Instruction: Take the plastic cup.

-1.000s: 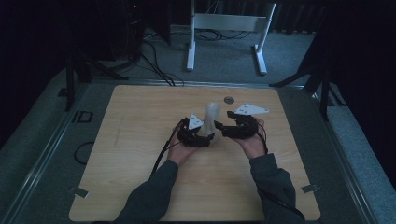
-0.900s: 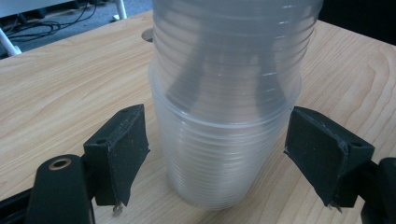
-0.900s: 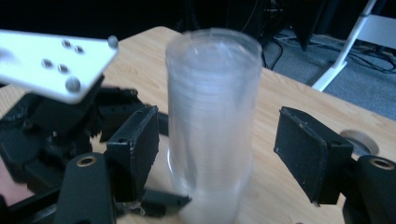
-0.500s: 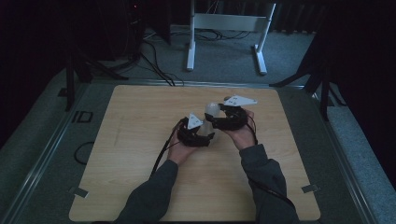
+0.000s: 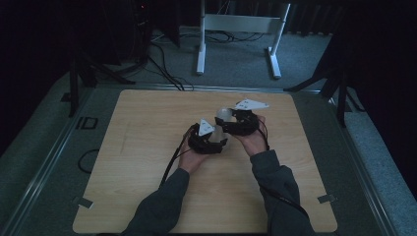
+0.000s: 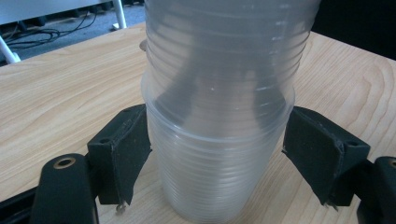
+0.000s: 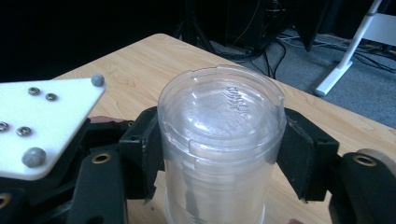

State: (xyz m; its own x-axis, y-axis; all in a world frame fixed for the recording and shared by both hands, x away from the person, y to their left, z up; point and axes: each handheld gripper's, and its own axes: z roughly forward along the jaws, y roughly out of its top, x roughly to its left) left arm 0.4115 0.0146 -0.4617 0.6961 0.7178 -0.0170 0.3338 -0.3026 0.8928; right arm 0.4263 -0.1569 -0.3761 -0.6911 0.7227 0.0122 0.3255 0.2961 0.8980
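I'm mid cup-separation: left tool pinches the lower cup, right tool just closed on the top cup, surface centre, probably gripping. Next: pull toward 12.

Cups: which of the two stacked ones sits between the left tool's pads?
The lower cup, its rim ringing the upper cup; the left tool has just been closing.

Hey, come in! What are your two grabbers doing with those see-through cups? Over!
Left gripper around lower cup, right gripper around upper cup; both just closed in. Cups nested. Table near them bare.
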